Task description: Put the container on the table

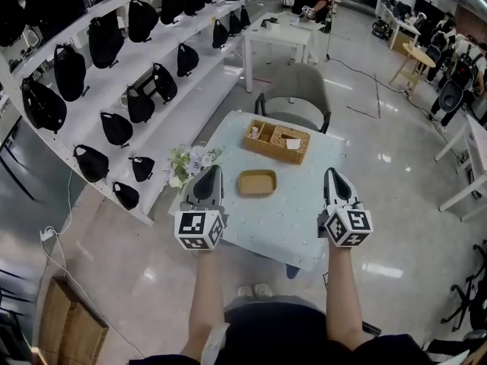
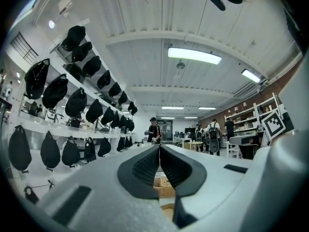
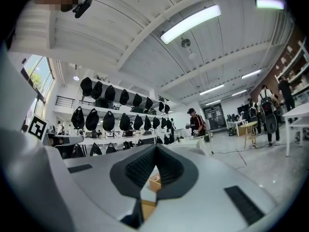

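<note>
Jaws on left gripper [image 1: 211, 169] and right gripper [image 1: 332, 172] both closed tip to tip, empty, level above near edge of table [image 1: 266, 226]. Shallow tan container [image 1: 257, 182] sits flat at table centre, apart from wicker organiser [image 1: 274, 155] at far edge. Looks already placed, I judge. If I must reseat it: open first, pinch near rim, keep level, avoid flowers [image 1: 190, 164] at left edge.
</note>
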A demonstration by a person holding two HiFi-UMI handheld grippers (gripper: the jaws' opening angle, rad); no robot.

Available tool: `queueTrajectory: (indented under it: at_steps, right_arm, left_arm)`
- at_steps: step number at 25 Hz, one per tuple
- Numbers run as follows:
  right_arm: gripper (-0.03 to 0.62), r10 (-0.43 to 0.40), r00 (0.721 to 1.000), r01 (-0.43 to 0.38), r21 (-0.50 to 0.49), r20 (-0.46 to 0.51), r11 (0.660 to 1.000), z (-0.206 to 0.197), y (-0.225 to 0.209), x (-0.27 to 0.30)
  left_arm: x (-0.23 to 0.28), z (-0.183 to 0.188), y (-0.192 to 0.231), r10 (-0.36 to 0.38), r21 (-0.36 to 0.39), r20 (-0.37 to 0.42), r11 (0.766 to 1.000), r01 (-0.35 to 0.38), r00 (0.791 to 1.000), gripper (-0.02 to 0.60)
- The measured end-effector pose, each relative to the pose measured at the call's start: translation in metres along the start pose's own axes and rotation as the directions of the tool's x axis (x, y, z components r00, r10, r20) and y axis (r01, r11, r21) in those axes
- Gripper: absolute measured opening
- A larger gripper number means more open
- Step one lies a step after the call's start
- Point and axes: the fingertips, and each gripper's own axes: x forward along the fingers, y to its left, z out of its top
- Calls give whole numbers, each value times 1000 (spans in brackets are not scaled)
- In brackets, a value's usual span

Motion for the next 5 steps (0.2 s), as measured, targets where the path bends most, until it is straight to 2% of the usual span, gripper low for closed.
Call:
queueTrajectory:
  at_steps: [5]
  right_arm:
    - [-3,4,1000,-4,6,0,1000,0,-2,-2]
  left_arm:
    - [1,-1,-5,-7,1,-9,1000,7,1000,11]
